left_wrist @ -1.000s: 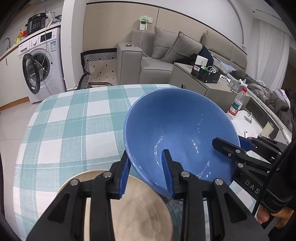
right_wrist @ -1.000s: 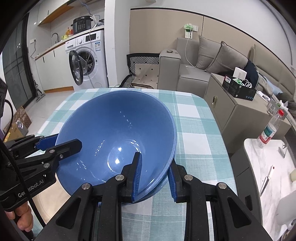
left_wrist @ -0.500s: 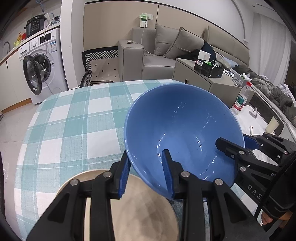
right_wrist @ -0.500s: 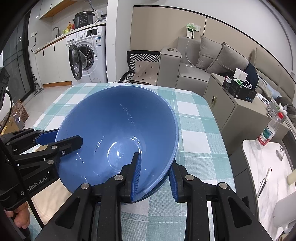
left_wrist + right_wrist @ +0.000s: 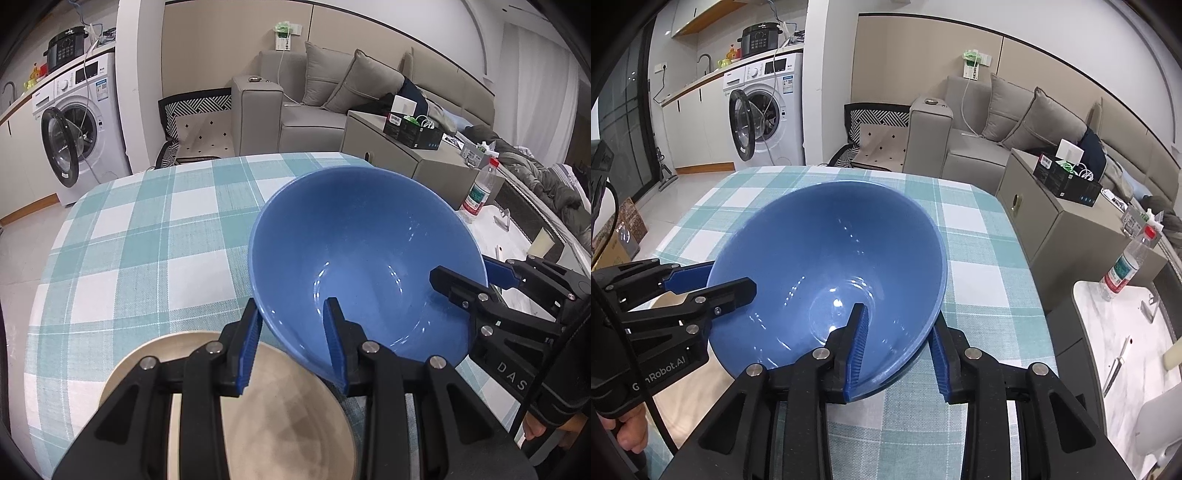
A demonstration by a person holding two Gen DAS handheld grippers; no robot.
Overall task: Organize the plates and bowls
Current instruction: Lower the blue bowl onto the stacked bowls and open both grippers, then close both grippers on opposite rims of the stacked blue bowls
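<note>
A large blue bowl (image 5: 362, 251) (image 5: 831, 251) hangs tilted over the checked tablecloth, held by opposite sides of its rim. My left gripper (image 5: 291, 306) (image 5: 727, 277) is shut on the rim, one pad inside the bowl and one outside. My right gripper (image 5: 897, 319) (image 5: 465, 269) straddles the other side of the rim. Its jaws are opening, with the bowl wall between them and the pads touching it. A darker blue edge shows under the near rim in the right wrist view; I cannot tell whether it is a second bowl. A beige plate (image 5: 258, 424) (image 5: 709, 384) lies under the left gripper.
The table (image 5: 147, 240) has a green and white checked cloth. A water bottle (image 5: 480, 192) (image 5: 1123, 266) stands on a white side table to the right. A grey cabinet, a sofa and a washing machine lie beyond. A person's hand (image 5: 631, 432) holds the left gripper's handle.
The right gripper's jaws stand a little wider around the bowl's rim. The bowl and both grippers have kept about the same place.
</note>
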